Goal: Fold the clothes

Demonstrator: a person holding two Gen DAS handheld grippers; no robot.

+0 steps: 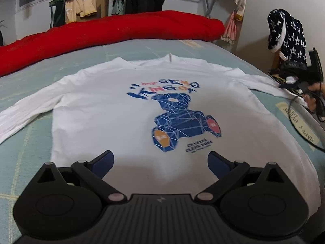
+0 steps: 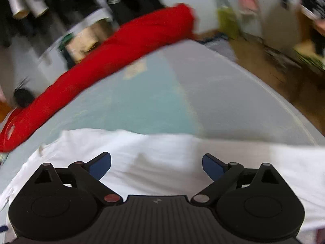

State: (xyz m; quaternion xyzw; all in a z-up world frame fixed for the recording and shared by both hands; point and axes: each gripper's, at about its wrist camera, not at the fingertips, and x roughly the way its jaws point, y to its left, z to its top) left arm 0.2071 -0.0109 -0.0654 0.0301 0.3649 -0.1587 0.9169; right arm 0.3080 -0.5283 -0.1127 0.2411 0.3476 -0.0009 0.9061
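A white long-sleeved shirt (image 1: 113, 109) with a blue bear print lies flat on the bed, collar away from me, both sleeves spread out. My left gripper (image 1: 160, 160) is open and empty, just above the shirt's hem. My right gripper (image 2: 156, 162) is open and empty over white fabric of the shirt (image 2: 162, 152); that view is blurred. The right gripper also shows in the left wrist view (image 1: 310, 77), at the end of the shirt's right sleeve.
A rolled red duvet (image 1: 97, 34) lies along the far side of the pale blue-green sheet (image 1: 24, 138); it also shows in the right wrist view (image 2: 121, 48). A chair with a dark starred garment (image 1: 288, 32) stands right of the bed. Clothes hang at the back wall.
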